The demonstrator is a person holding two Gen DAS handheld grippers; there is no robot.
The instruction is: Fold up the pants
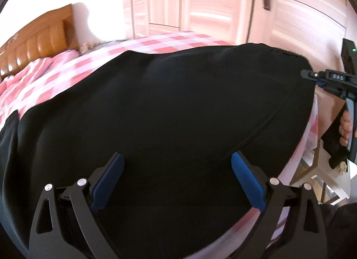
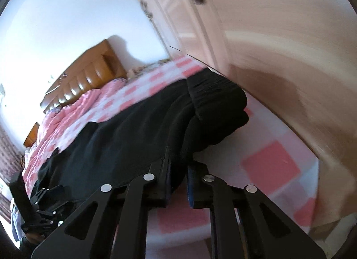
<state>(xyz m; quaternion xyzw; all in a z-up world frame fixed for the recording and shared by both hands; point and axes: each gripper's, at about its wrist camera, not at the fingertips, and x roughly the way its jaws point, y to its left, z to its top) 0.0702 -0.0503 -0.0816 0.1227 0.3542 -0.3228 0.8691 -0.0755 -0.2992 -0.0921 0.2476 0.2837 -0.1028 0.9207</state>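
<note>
Pants (image 1: pixel 169 107): we see black fabric spread flat across the bed (image 1: pixel 156 42), a seam running along one side, waistband bunched at the far edge.
Writing: "DAS" on the right hand-held gripper (image 2: pixel 178 183).
Left hand-held gripper (image 1: pixel 177 167): we hold it spread wide over the pants.
Right hand-held gripper: clamped on the pants' edge.
</note>
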